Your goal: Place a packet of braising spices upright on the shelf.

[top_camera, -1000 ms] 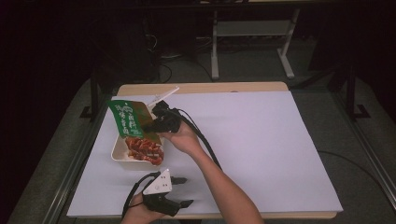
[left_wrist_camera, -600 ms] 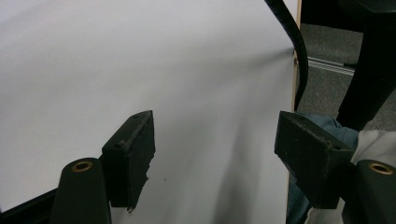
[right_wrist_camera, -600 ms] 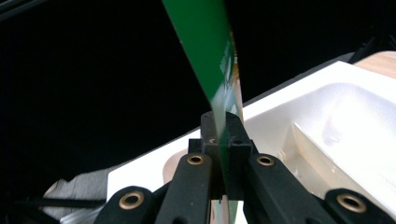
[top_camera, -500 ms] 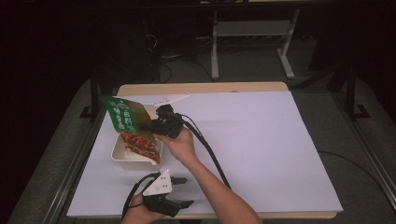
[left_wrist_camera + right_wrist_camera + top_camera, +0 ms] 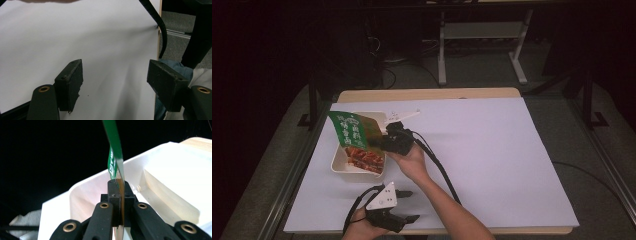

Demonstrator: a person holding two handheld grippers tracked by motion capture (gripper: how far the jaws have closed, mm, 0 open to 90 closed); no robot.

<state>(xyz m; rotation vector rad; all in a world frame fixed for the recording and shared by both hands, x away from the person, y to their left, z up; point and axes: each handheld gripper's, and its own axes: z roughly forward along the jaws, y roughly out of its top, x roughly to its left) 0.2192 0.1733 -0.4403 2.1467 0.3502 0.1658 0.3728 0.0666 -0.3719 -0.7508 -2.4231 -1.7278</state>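
While the right gripper [image 5: 117, 202] has its jaws pinched tight on the edge of a green snack packet [image 5: 113, 152], the packet hangs tilted over a white tray [image 5: 343, 167] at centre left of the high view. Packet [image 5: 357, 137] shows green top, red food print below, its lower end over the tray. Right gripper [image 5: 384, 142] sits just right of the packet, cable trailing toward lower right. Left gripper [image 5: 116, 85] jaws stand wide apart, nothing between them, just above the white bench [image 5: 75, 37] cover. High view puts the left gripper [image 5: 404, 207] at bottom centre near the bench's front edge, well apart from the tray.
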